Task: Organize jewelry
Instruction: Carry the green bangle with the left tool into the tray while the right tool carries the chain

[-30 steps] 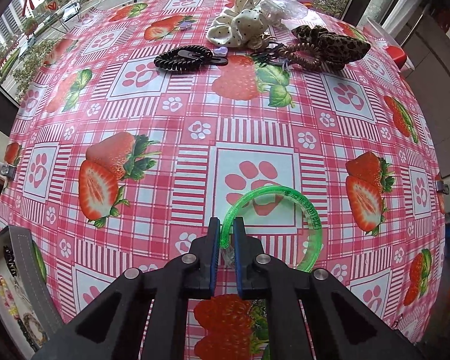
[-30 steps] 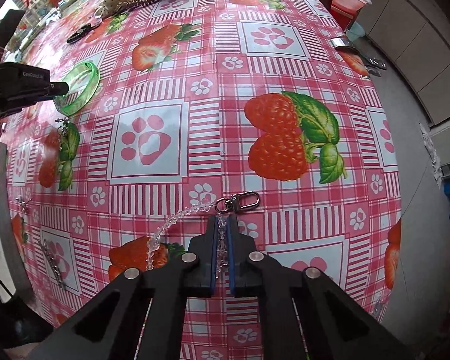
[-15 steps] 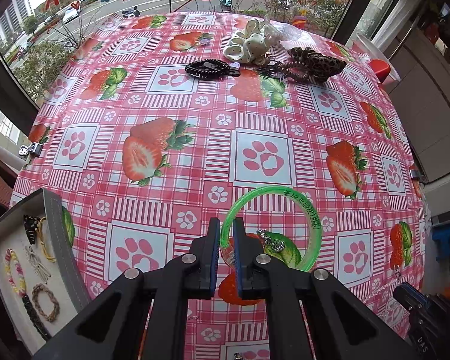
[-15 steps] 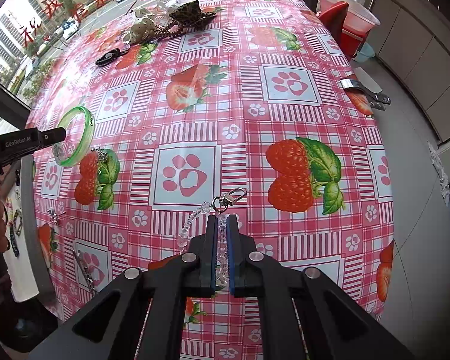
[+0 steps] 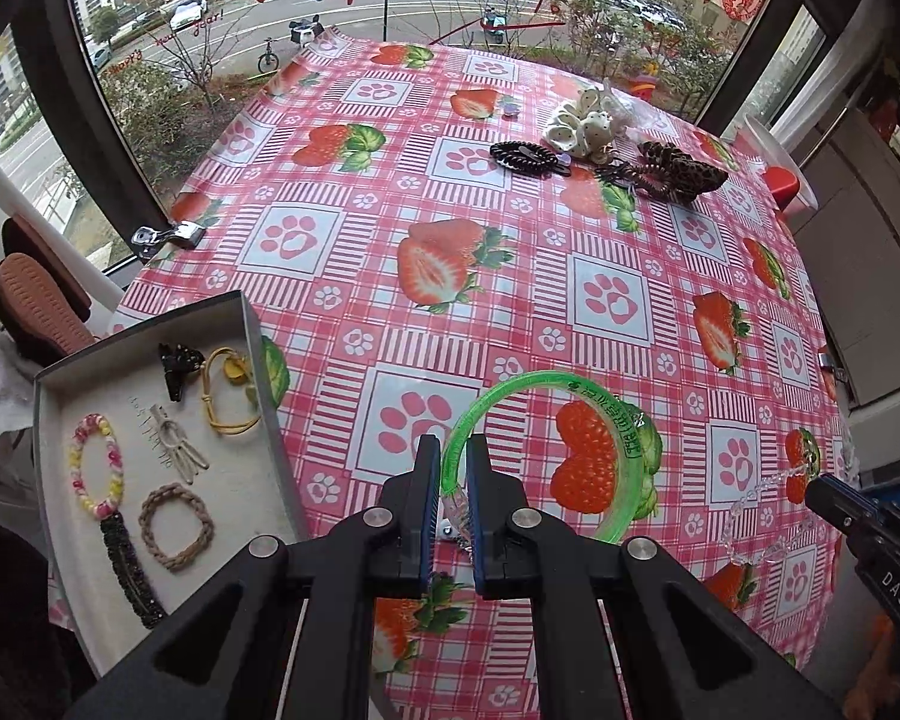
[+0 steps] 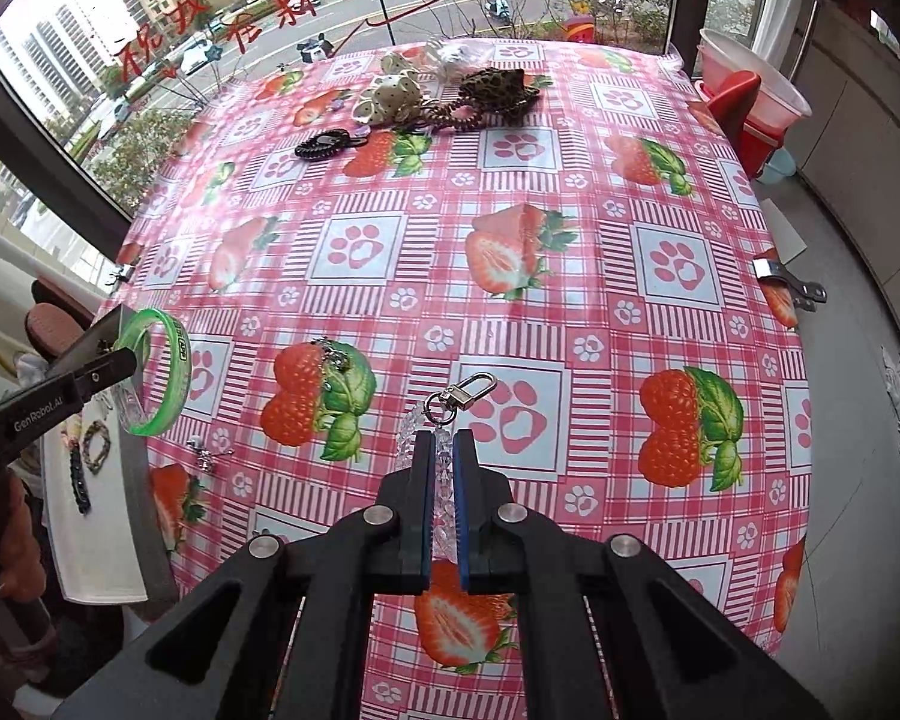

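The left gripper (image 5: 448,483) clamps the translucent green plastic bangle (image 5: 618,450) by its rim and the right gripper (image 6: 444,462) pinches the clear beaded chain (image 6: 411,429), both lifted, probably bound for the grey tray (image 5: 264,384).

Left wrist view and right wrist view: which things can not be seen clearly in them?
- Crystal bead chain, right wrist view: its lower part is hidden between the right gripper fingers.
- Grey tray, left wrist view: near end cut off behind the left gripper.
- Green bangle lettering: too small to read.
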The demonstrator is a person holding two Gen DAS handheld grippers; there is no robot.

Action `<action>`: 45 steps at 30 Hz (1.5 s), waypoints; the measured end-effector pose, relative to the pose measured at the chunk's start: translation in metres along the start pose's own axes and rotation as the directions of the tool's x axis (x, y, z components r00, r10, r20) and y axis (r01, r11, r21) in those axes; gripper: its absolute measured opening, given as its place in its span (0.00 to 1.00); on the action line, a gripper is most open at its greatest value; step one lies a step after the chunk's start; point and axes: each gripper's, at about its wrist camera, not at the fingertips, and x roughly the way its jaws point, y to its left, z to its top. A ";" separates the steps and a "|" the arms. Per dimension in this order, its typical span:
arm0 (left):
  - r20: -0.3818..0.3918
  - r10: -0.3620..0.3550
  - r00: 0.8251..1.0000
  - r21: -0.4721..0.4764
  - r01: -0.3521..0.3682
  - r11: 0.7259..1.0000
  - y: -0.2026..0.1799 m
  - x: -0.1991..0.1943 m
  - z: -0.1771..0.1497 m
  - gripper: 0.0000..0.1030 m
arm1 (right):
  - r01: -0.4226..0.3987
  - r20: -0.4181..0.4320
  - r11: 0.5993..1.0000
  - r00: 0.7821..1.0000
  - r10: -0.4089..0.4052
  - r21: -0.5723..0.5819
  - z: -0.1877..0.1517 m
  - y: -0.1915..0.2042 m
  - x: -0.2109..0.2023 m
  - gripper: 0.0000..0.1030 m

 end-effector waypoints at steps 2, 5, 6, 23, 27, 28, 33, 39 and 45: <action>0.006 0.013 1.000 -0.020 -0.013 1.000 0.014 -0.008 -0.008 0.15 | -0.018 0.006 0.999 1.000 0.018 -0.028 0.003 0.014 -0.003 0.06; 0.009 0.032 0.999 -0.056 -0.031 0.998 0.036 -0.019 -0.022 0.15 | -0.057 0.010 0.996 0.998 0.058 -0.075 0.007 0.039 -0.008 0.06; 0.009 0.041 0.999 -0.069 -0.040 0.997 0.044 -0.023 -0.027 0.15 | -0.071 0.010 0.993 0.997 0.072 -0.094 0.008 0.049 -0.009 0.06; -0.064 0.158 0.985 -0.313 -0.170 0.935 0.160 -0.050 -0.113 0.15 | -0.354 -0.149 0.865 0.935 0.322 -0.356 -0.010 0.215 0.000 0.06; -0.092 0.173 0.981 -0.337 -0.194 0.921 0.173 -0.045 -0.129 0.15 | -0.418 -0.230 0.829 0.907 0.354 -0.372 -0.022 0.242 0.013 0.06; -0.101 0.173 0.980 -0.342 -0.198 0.919 0.175 -0.043 -0.131 0.15 | -0.431 -0.250 0.822 0.900 0.358 -0.373 -0.024 0.247 0.017 0.06; -0.139 0.191 0.972 -0.337 -0.228 0.914 0.182 -0.026 -0.142 0.15 | -0.464 -0.349 0.805 0.872 0.342 -0.370 -0.036 0.268 0.049 0.06; -0.162 0.199 0.967 -0.345 -0.244 0.906 0.186 -0.009 -0.143 0.15 | -0.425 -0.382 0.795 0.885 0.266 -0.433 -0.043 0.286 0.082 0.06; -0.166 0.205 0.964 -0.343 -0.252 0.905 0.189 0.000 -0.141 0.15 | -0.377 -0.381 0.799 0.902 0.202 -0.468 -0.037 0.295 0.105 0.06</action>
